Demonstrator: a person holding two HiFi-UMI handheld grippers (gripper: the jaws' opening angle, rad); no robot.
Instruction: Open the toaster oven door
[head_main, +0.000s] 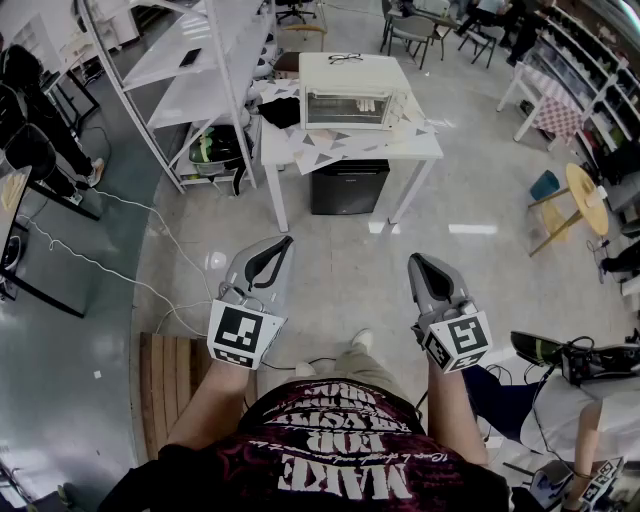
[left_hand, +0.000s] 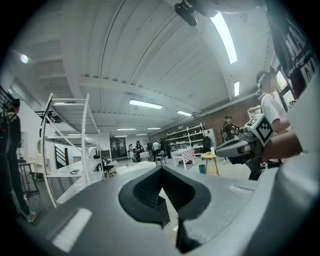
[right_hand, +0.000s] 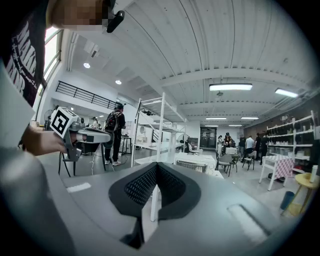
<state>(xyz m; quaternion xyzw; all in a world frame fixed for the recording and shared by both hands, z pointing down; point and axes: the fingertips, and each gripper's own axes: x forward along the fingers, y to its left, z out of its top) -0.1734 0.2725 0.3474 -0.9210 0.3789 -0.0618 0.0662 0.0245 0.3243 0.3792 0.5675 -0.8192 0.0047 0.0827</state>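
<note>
In the head view we stand well apart from the toaster oven, which sits on the white table, its door apparently closed. The left claw and right claw hang out front above the floor. The left gripper view shows its jaws meeting at the tips, nothing between. The right gripper view shows the same, with the oven small ahead. We judge this the approach: next we must walk up, open a claw and reach the door's handle

Bright even ceiling strip lights, glare on glossy floor, strong fisheye curving, dark vignetted corners
</note>
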